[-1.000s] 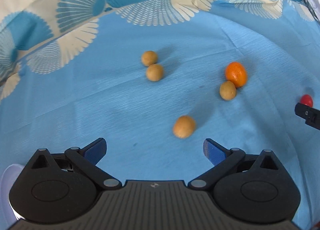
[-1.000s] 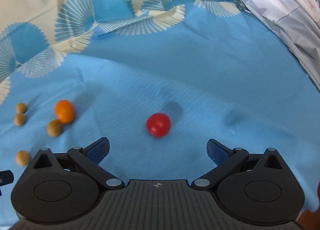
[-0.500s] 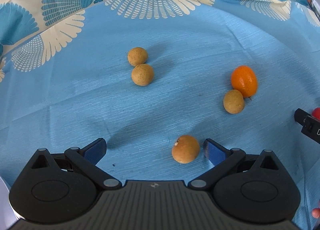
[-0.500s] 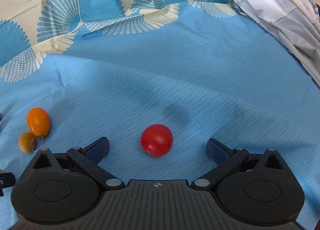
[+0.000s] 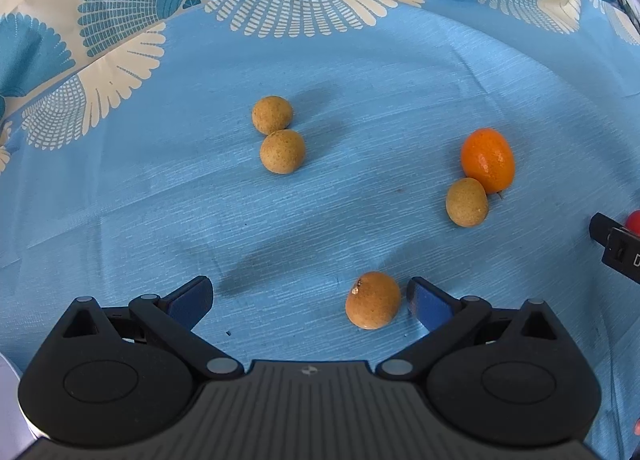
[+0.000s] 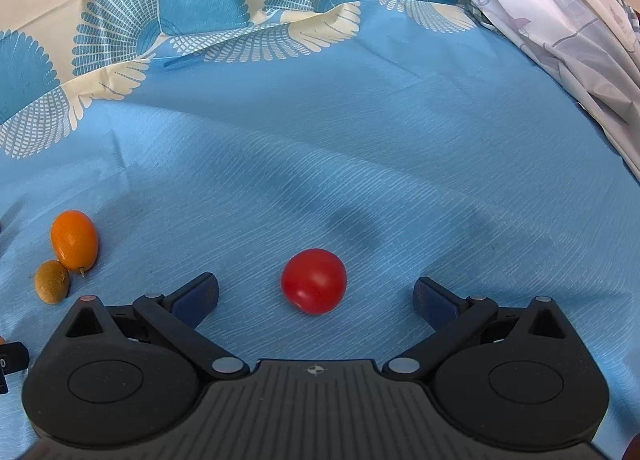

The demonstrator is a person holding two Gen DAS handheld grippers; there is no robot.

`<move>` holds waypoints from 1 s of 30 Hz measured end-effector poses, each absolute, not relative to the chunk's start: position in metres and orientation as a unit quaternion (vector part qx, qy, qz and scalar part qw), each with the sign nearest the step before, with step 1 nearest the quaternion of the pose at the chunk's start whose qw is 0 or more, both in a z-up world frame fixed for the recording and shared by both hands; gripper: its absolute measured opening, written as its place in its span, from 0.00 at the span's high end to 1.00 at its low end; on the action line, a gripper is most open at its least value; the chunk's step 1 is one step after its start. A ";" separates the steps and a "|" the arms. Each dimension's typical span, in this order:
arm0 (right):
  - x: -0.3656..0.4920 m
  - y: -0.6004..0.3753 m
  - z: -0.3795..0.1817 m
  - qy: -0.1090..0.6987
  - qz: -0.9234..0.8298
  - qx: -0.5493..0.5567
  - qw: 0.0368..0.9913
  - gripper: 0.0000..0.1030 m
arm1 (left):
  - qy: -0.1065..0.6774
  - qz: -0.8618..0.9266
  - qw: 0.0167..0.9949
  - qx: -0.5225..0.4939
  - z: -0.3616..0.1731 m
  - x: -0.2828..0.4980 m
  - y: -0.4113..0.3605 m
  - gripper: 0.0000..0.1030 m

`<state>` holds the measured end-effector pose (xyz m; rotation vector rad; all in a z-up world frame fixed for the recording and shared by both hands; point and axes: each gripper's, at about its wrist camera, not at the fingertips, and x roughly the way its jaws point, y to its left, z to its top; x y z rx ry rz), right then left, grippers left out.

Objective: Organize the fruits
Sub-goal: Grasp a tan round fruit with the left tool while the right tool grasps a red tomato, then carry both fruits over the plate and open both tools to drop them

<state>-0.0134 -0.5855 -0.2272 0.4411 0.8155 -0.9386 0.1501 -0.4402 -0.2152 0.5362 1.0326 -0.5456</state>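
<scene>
My left gripper [image 5: 310, 298] is open, low over the blue cloth [image 5: 160, 200]. A brown longan [image 5: 373, 300] lies between its fingers, close to the right finger [image 5: 430, 302]. Two more longans [image 5: 272, 115] [image 5: 282, 151] lie farther ahead, touching. An orange kumquat [image 5: 487, 160] touches another longan [image 5: 467, 202] at right. My right gripper [image 6: 316, 296] is open around a red cherry tomato [image 6: 313, 281], centred between the fingers. The kumquat [image 6: 74, 240] and a longan [image 6: 52, 281] also show at left in the right wrist view.
The cloth's fan-patterned border [image 5: 280, 8] is rumpled along the far side. A pale printed fabric [image 6: 568, 32] is heaped at the far right. The right gripper's body [image 5: 618, 246] shows at the left view's right edge. A white object [image 5: 8, 400] sits at bottom left.
Both grippers moved forward and down. The near longan came between the left fingers, and the tomato came between the right fingers. Both stayed open.
</scene>
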 end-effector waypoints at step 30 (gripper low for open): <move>-0.044 -0.486 -0.124 0.344 -0.306 0.229 0.857 0.69 | 0.450 -0.264 0.827 0.210 -0.077 0.078 -0.310 0.71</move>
